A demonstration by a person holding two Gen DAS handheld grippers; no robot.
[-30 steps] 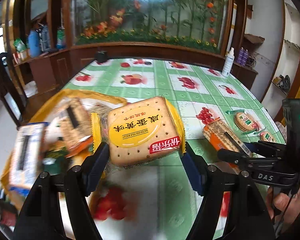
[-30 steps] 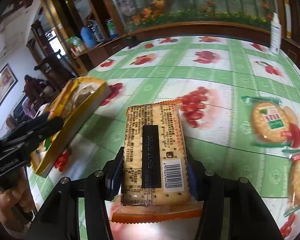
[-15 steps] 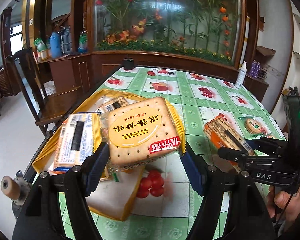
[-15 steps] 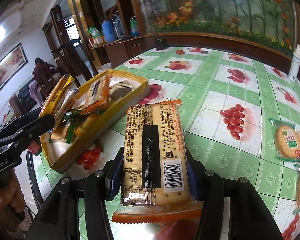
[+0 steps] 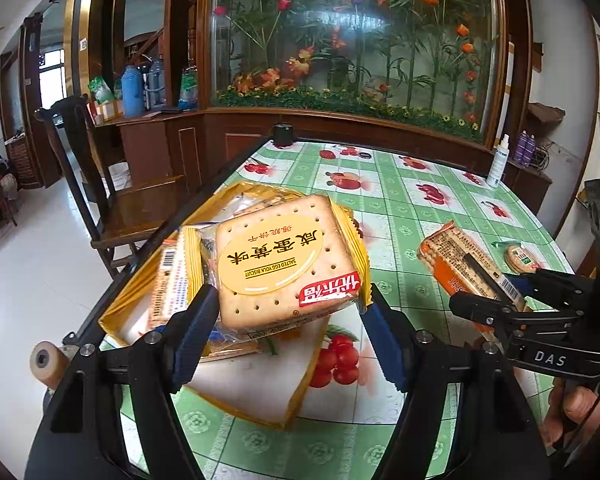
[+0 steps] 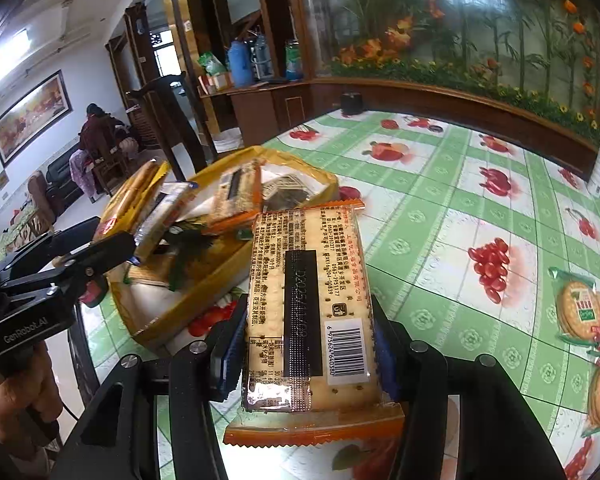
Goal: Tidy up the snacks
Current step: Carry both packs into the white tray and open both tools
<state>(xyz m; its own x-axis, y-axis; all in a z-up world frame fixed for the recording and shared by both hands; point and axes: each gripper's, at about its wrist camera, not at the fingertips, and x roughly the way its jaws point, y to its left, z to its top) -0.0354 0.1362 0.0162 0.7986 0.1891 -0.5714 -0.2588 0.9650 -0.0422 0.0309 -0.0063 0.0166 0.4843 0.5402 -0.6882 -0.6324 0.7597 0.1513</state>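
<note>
Yellow tray (image 5: 300,396) near left edge of table (image 5: 420,208), partly filled: several wrapped biscuit packs lying loose inside.

Left tool (image 5: 286,320): clamped on square salted egg yolk biscuit pack (image 5: 280,268), pads pressed to its two sides, held above tray, not yet set down.

Right tool (image 6: 306,354): clamped on long orange-edged cracker pack (image 6: 306,308), barcode side up, held over table just beside tray's near rim.

Round cracker packets (image 6: 580,308), green-wrapped, two at least: lying untouched toward right edge of table.

Spray bottle (image 5: 497,162) at far right edge; not a snack.

Progress, as judged: well under way but unfinished. Done: a handful of packs in tray. Left: two held packs to deposit, then round packets to fetch.

Against frame a second back: tray then blurred and cropped at left of left view, now whole and sharp beneath square pack; chair and floor newly visible. In right view, tray closer to long pack and its contents more exposed. Both grips unchanged, each pack in same place between pads.
</note>
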